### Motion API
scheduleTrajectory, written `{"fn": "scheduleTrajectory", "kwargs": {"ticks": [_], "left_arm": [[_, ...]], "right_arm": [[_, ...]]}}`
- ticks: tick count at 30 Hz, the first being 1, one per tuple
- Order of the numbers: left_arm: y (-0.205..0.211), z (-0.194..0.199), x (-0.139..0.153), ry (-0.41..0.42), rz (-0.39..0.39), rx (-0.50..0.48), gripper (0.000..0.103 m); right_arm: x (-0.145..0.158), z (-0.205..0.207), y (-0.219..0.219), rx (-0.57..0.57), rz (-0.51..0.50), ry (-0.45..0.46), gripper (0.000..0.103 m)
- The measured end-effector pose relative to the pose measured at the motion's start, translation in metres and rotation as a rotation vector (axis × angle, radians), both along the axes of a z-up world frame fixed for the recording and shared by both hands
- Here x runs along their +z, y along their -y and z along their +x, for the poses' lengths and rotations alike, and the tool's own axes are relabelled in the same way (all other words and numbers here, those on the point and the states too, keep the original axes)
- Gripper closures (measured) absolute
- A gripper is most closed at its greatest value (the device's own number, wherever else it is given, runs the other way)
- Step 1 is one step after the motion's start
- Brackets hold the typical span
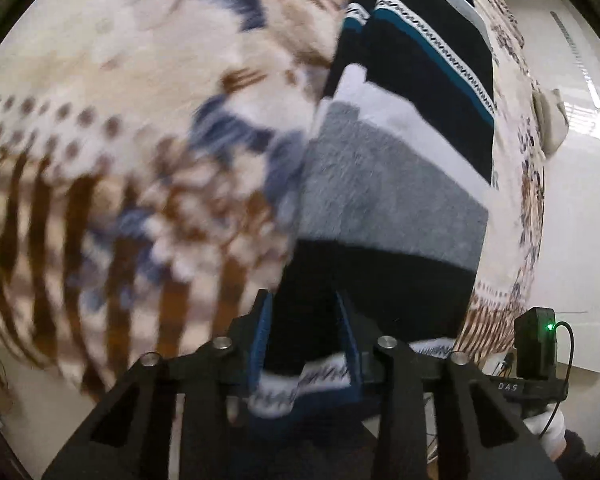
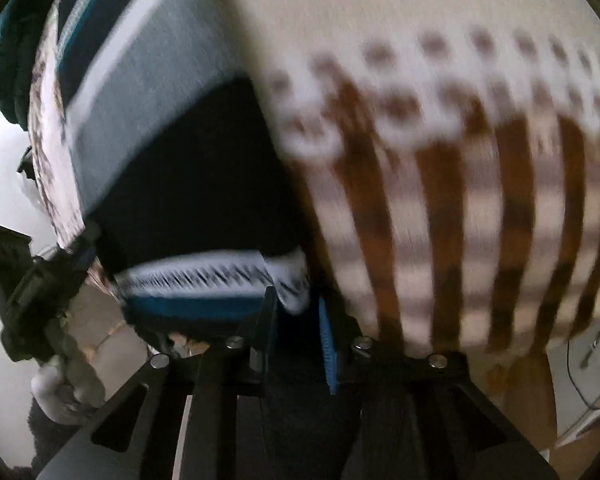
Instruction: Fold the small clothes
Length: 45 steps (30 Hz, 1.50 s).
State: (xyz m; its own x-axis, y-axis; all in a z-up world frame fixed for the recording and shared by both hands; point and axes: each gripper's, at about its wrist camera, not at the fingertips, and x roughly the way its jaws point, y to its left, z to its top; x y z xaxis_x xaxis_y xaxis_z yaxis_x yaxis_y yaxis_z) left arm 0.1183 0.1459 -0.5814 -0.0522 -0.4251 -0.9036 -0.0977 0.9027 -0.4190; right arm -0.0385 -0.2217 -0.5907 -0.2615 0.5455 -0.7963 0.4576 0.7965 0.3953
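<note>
A small striped knit garment [image 1: 396,168] with navy, grey, white and teal bands lies stretched over a patterned cloth. My left gripper [image 1: 305,316] is shut on its near hem, where a white zigzag band [image 1: 300,384] folds between the fingers. In the right wrist view the same garment [image 2: 172,168] runs up to the left. My right gripper [image 2: 298,312] is shut on the other corner of the hem, by the zigzag band [image 2: 204,276]. Both views are blurred by motion.
A cream, brown and blue patterned cloth [image 1: 120,140] covers the table and shows in the right wrist view [image 2: 460,160]. The other hand-held gripper [image 1: 534,344] appears at right, and at left in the right wrist view [image 2: 28,292]. A white appliance [image 1: 572,120] stands beyond the table edge.
</note>
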Motion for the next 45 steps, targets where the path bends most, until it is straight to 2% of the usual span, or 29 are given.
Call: {"fn": "scheduleTrajectory", "kwargs": {"ticks": [2,5,9,11,12,15,19,22,24,26,27,28,29,31,33,37,38,40,41,42,43,44,45], "left_arm": [[-0.010,-0.008,0.001,-0.004,0.003,0.016,0.059],[-0.017,-0.017,-0.001,-0.025,-0.012,0.050,0.057],[-0.008,-0.026,-0.013,-0.062,-0.023,0.062,0.057],[-0.005,-0.030,-0.015,-0.069,-0.024,0.055,0.057],[-0.002,-0.031,-0.015,-0.067,-0.023,0.048,0.057],[-0.002,-0.035,-0.014,-0.065,-0.024,0.045,0.057],[-0.006,-0.038,-0.017,-0.062,-0.031,0.050,0.057],[-0.014,-0.039,-0.020,-0.067,-0.044,0.056,0.057],[-0.016,-0.039,-0.022,-0.063,-0.053,0.047,0.057],[-0.015,-0.038,-0.023,-0.059,-0.057,0.023,0.052],[-0.014,-0.038,-0.023,-0.056,-0.077,0.007,0.041],[-0.011,-0.038,-0.023,-0.052,-0.091,-0.003,0.035],[-0.009,-0.039,-0.023,-0.049,-0.102,-0.015,0.034],[-0.003,-0.038,-0.031,-0.047,-0.114,-0.054,0.028],[0.001,-0.035,-0.041,-0.057,-0.118,-0.070,0.028],[-0.002,-0.031,-0.050,-0.054,-0.176,-0.013,0.027],[-0.004,-0.032,-0.049,-0.050,-0.181,-0.005,0.027],[-0.005,-0.033,-0.047,-0.040,-0.182,-0.007,0.028],[-0.006,-0.034,-0.046,-0.033,-0.172,-0.006,0.032],[-0.007,-0.036,-0.044,-0.031,-0.164,0.002,0.047],[-0.009,-0.037,-0.043,-0.033,-0.162,0.013,0.063],[-0.013,-0.038,-0.041,-0.037,-0.175,0.030,0.072],[-0.016,-0.040,-0.039,-0.044,-0.186,0.044,0.085]], "right_arm": [[0.006,-0.009,0.012,-0.049,0.021,0.006,0.082],[0.015,-0.014,0.037,-0.224,0.090,0.032,0.082],[-0.003,-0.014,0.048,-0.365,0.201,-0.034,0.082],[-0.017,-0.022,0.045,-0.400,0.211,-0.086,0.088],[-0.019,-0.024,0.050,-0.418,0.211,-0.096,0.098],[-0.018,-0.041,0.062,-0.527,0.188,-0.120,0.101],[-0.018,-0.082,0.072,-0.722,0.243,-0.185,0.102],[-0.031,-0.089,0.071,-0.763,0.243,-0.216,0.102],[-0.039,-0.085,0.073,-0.731,0.244,-0.213,0.101],[-0.032,-0.062,0.068,-0.506,0.175,-0.149,0.093],[-0.023,-0.055,0.068,-0.416,0.125,-0.115,0.075],[-0.008,-0.044,0.066,-0.322,0.071,-0.053,0.063],[0.000,-0.041,0.055,-0.286,0.057,-0.010,0.058],[0.014,-0.034,0.058,-0.277,0.059,0.075,0.046],[0.014,-0.023,0.050,-0.260,0.083,0.121,0.045],[-0.017,-0.001,0.023,-0.243,0.152,0.102,0.036],[-0.025,0.000,0.022,-0.256,0.178,0.100,0.032],[-0.031,-0.008,0.017,-0.328,0.228,0.106,0.017],[-0.032,-0.013,0.017,-0.356,0.250,0.102,0.017],[-0.033,-0.013,0.014,-0.368,0.259,0.098,0.019],[-0.031,-0.016,0.011,-0.370,0.255,0.093,0.035],[-0.031,-0.018,0.008,-0.348,0.252,0.080,0.050],[-0.031,-0.021,0.001,-0.328,0.261,0.073,0.078]]}}
